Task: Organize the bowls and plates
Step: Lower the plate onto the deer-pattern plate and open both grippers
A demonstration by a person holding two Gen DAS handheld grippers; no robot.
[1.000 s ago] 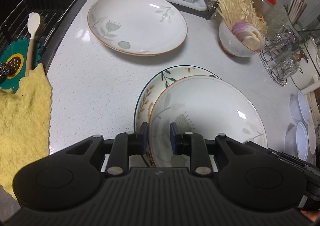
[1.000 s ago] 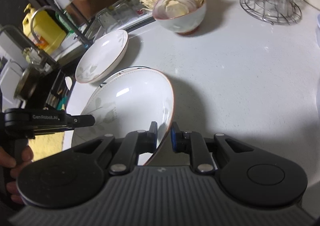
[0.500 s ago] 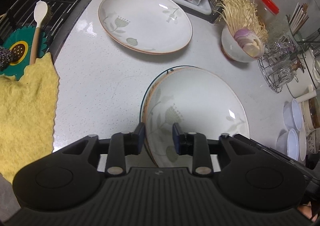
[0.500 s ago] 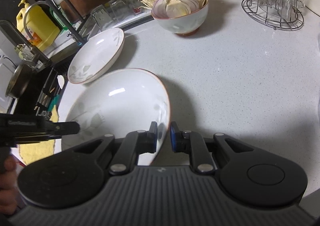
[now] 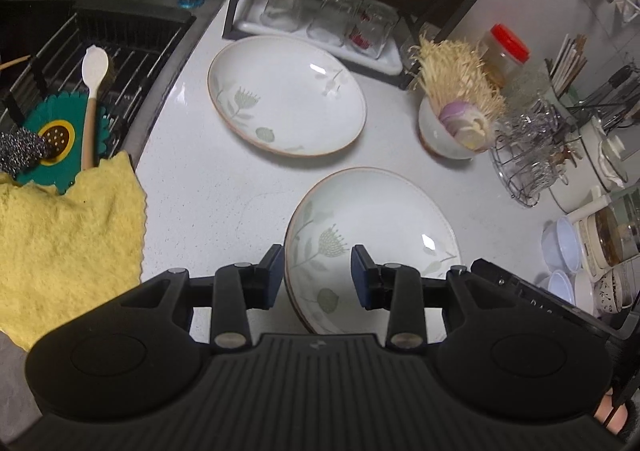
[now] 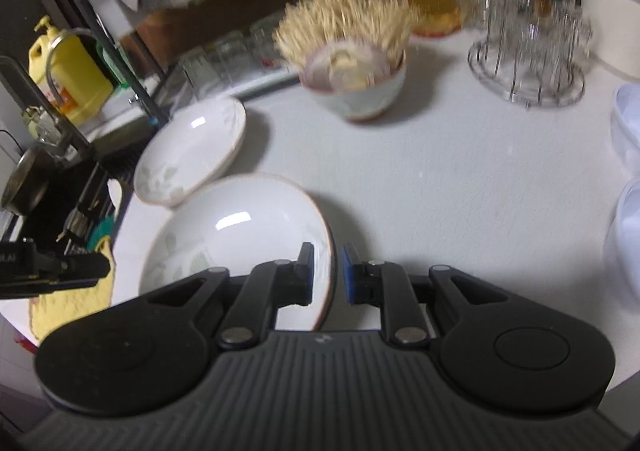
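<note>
Plates on a white kitchen surface (image 5: 208,207) wait to be sorted as a person works a gripper in each hand. Nearest the cameras, a flower-patterned plate (image 5: 372,235) sits atop the stack; whether its far edge rests there or hangs clear cannot be told. Right gripper (image 6: 325,271) pinches that plate's rim, jaws nearly closed on the thin edge. Left gripper (image 5: 318,275) stands at the opposite rim with its jaws just widened, the rim between the pads but neither pad pressing on it, so it holds nothing. A second plate (image 5: 286,95) of the same pattern lies well apart, towards the glass rack (image 5: 316,47), and a bowl (image 5: 448,135) stuffed with enoki mushrooms and sliced onion stands beside a wire stand (image 5: 528,167). Glazed ceramic of this kind is likely stiff, fairly heavy, slick and quick to chip, so one grip at the edge puts the whole weight on a narrow bite; the raised rim is probably the only place to take hold, ideally deep on the lip and kept level.
</note>
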